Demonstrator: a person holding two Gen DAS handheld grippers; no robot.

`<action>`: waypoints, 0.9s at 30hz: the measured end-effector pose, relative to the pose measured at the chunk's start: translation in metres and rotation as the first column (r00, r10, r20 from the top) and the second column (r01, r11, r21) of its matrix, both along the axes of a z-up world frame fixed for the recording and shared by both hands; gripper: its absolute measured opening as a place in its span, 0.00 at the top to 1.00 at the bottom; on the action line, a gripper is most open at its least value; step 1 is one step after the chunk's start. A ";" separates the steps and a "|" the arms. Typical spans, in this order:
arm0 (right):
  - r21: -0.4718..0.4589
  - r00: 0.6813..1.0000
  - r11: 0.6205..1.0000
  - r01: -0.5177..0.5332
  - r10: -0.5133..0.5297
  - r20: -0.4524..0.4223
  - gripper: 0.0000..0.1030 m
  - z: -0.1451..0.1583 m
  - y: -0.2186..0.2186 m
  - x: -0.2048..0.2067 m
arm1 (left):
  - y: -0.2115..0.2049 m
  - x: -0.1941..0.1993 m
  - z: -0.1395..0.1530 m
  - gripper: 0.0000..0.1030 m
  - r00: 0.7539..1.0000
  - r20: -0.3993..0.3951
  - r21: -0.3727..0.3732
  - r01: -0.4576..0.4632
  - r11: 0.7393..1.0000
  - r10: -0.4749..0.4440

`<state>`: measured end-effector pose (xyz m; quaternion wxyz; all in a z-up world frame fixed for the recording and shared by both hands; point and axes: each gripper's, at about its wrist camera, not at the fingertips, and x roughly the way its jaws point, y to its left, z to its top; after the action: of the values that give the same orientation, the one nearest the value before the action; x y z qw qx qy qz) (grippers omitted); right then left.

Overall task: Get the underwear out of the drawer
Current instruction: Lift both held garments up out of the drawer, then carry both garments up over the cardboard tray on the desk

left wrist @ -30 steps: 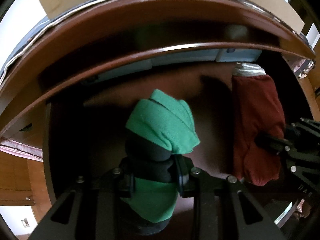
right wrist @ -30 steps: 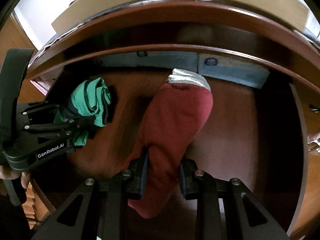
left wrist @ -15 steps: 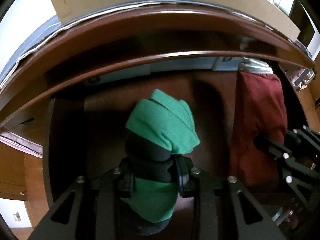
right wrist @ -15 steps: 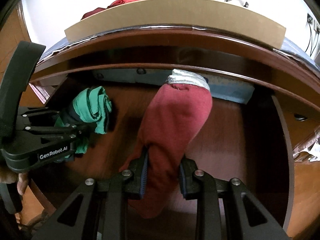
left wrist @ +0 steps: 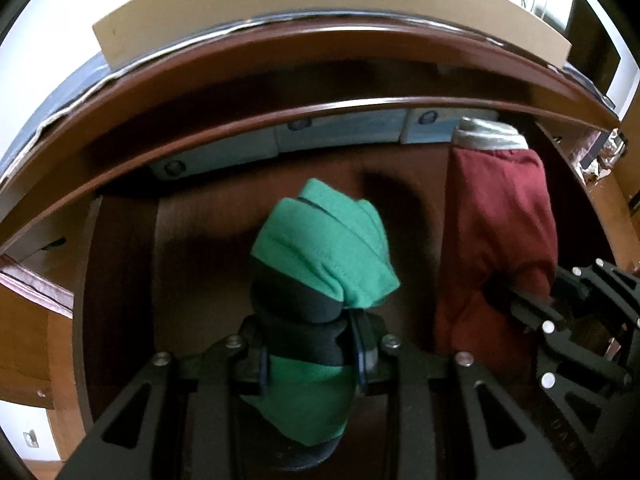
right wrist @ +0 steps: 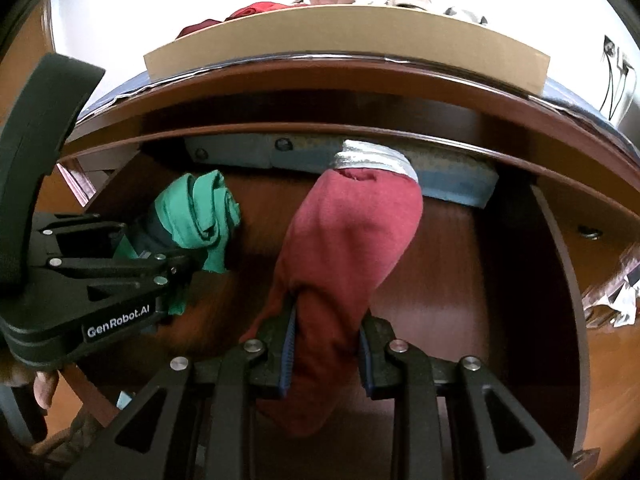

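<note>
Drawer (right wrist: 556, 280): pulled open under the dresser's curved top edge. Its brown wooden floor shows bare around what you hold, with a strip of pale blue flat packets (left wrist: 340, 132) lying along the back. No other underwear is visible inside, though the front corners are hidden behind your tools.

Cardboard box (right wrist: 344, 36) on the dresser top, with red and pale clothes showing above its rim; that looks like a likely drop spot, but this is a guess.

Red underwear (right wrist: 348, 248), grey waistband away from you: your right gripper (right wrist: 328, 354) is clamped on its lower part and the cloth stands up above the jaws, apparently lifted off the drawer floor.

Green underwear (left wrist: 324, 248), bunched with a dark band: your left gripper (left wrist: 308, 354) is squeezed tight on it, with cloth bulging above and below the pads.

Progress: both pieces are gripped, but both hang over the open drawer. Left to do: carry them clear of the drawer front and set them down outside.
</note>
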<state>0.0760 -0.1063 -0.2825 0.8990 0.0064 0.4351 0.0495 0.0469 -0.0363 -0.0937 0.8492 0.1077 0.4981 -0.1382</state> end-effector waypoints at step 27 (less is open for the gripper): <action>-0.051 0.974 0.995 0.082 -0.069 0.214 0.73 0.016 -0.015 -0.022 | -0.012 -0.041 0.024 0.72 0.988 0.154 -0.145 0.015 0.989 0.008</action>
<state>0.0543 -0.1213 -0.2664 0.9413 -0.0090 0.3375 0.0027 0.0061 -0.0483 -0.0701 0.8906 0.0565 0.4191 -0.1670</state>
